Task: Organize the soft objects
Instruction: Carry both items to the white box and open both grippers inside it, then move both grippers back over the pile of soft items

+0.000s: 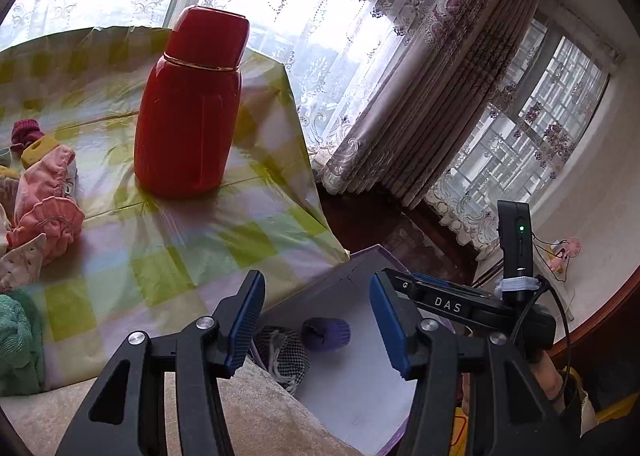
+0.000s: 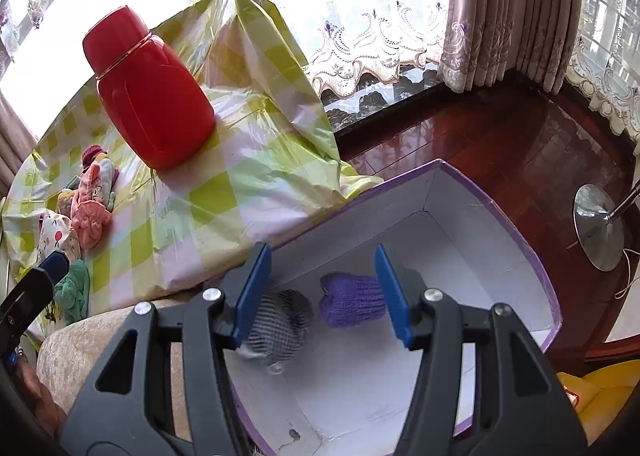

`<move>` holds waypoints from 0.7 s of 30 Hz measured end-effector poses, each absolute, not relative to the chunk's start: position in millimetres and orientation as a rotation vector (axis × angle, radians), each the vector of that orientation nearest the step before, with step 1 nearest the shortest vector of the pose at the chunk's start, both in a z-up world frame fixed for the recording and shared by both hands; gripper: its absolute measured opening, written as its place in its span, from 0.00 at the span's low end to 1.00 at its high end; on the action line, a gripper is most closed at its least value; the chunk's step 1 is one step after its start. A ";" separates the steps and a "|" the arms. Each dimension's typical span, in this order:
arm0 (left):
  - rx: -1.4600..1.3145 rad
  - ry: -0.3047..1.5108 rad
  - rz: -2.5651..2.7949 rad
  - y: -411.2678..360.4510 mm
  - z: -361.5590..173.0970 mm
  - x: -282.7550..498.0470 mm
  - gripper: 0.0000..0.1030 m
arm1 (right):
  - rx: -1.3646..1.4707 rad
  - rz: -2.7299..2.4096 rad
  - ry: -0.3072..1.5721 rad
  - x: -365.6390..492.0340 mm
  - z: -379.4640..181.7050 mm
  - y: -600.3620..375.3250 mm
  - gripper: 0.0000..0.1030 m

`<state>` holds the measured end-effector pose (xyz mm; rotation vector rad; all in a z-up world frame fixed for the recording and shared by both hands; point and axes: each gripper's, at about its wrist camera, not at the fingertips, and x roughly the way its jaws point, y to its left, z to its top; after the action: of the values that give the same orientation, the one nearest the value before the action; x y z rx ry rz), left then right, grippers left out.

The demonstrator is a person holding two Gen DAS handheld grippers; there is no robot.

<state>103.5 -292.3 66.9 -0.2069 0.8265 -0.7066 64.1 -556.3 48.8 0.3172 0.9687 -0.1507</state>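
A purple-edged white box (image 2: 500,224) sits beside the table, also in the left wrist view (image 1: 360,388). In it lie a purple knitted roll (image 2: 352,300) (image 1: 326,333) and a black-and-white checked roll (image 2: 280,326) (image 1: 284,354). My right gripper (image 2: 324,296) is open and empty above the box. My left gripper (image 1: 316,324) is open and empty, over the box's near edge. A pile of soft things lies on the table: pink cloth (image 1: 48,208) (image 2: 90,212), a dark red knit (image 1: 26,132), a green towel (image 1: 18,336) (image 2: 74,288).
A tall red flask (image 1: 192,104) (image 2: 148,88) stands on the checked tablecloth (image 1: 200,240). A beige cushion (image 2: 104,340) lies under the grippers. Curtains and windows are behind. A metal lamp base (image 2: 598,226) stands on the wooden floor.
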 end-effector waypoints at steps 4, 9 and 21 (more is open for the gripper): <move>-0.209 0.826 -0.696 -286.8 65.4 104.3 0.54 | 0.317 -0.155 0.975 64.7 47.3 -555.8 0.57; -0.213 0.819 -0.682 -283.0 66.0 103.0 0.54 | 0.311 -0.150 0.979 64.9 46.2 -553.2 0.64; -0.232 0.793 -0.617 -255.7 67.6 92.3 0.54 | 0.260 -0.118 1.019 65.1 41.4 -533.9 0.72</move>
<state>92.3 -255.7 67.6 -0.2322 0.7927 -0.6170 65.1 -533.9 41.4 0.2599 1.0188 -0.1181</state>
